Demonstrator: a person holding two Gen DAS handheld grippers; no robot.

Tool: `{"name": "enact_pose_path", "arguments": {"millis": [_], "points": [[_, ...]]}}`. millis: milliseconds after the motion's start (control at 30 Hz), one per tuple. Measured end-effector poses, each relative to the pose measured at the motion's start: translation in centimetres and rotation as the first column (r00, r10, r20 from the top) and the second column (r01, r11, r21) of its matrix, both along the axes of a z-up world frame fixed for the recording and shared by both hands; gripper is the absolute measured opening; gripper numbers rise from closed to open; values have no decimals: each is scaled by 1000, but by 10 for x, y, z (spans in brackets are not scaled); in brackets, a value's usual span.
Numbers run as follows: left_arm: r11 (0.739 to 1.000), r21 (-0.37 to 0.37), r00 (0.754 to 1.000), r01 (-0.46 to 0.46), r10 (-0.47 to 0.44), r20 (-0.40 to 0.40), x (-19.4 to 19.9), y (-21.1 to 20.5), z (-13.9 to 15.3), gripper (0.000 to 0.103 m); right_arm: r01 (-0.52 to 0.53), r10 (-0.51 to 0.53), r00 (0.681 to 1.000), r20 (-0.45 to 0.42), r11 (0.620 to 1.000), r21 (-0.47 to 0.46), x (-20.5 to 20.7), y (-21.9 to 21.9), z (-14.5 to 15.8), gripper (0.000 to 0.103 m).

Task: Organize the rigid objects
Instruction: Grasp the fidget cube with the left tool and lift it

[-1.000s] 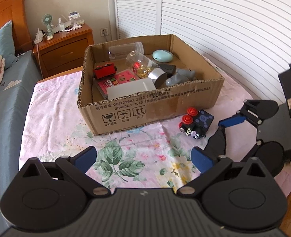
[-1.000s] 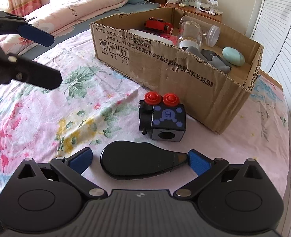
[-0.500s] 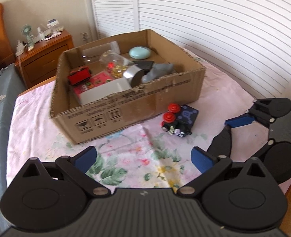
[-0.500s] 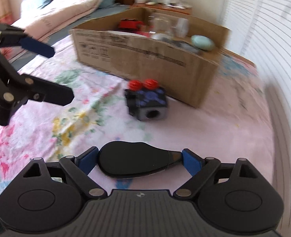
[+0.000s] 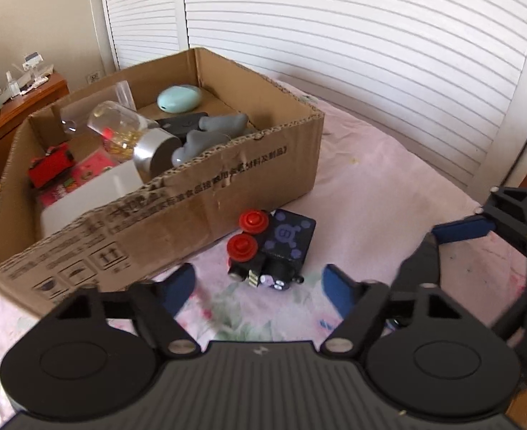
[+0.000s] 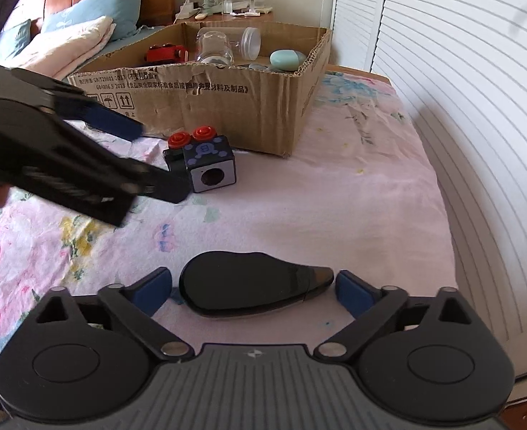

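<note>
Lying flat on the floral bedsheet (image 6: 335,193) between the spread blue pads of the right gripper (image 6: 252,286), the black teardrop-shaped object (image 6: 249,292) sits nearest that camera. Those jaws have just been opening again, and a gap shows on each side of the object, so nothing presses it; the tongs straddle it, probably lined up for a pinch across its length.

Farther out, the left gripper (image 5: 258,286) comes in at a downward slant toward the black toy cube (image 5: 277,247) with two red knobs on top. Its jaws have just been closing to a middling width, yet the cube stands beyond the pads, not between them, so nothing is held. Narrowing early likely matches the jaws to the cube's width before they slide around it. In the right wrist view the lower finger looks close against the cube's near side, though whether it touches I cannot tell.

Just behind the cube stands the cardboard box (image 5: 227,193), open-topped, evidently the collecting place: it already holds a red toy car (image 5: 50,165), a glass jar (image 5: 127,136), a grey piece and a mint-green case (image 5: 179,98). Beyond stand the louvered doors (image 5: 335,53).
</note>
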State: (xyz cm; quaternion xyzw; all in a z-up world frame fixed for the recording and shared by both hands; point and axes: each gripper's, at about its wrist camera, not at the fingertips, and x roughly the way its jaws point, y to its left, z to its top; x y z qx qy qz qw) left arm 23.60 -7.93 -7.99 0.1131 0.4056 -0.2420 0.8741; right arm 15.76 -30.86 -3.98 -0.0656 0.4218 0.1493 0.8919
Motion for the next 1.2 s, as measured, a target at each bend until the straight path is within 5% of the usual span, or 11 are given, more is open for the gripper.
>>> {"name": "enact_pose_path", "arguments": {"millis": [333,500,1200], "points": [[1000,4,1000,30,-30,5,17,-11,-12,67,-21,22,1000,15,1000,-14,-7,2,0,103],[998,1,998,55,-55,-1,14,-14,-9,49,-25,25,999,21,1000,-19,-9,3,0,103],[999,6,999,38,-38,-28,-8,3,-7,53,-36,37,998,43,999,-15,1,-2,-2,103]]}}
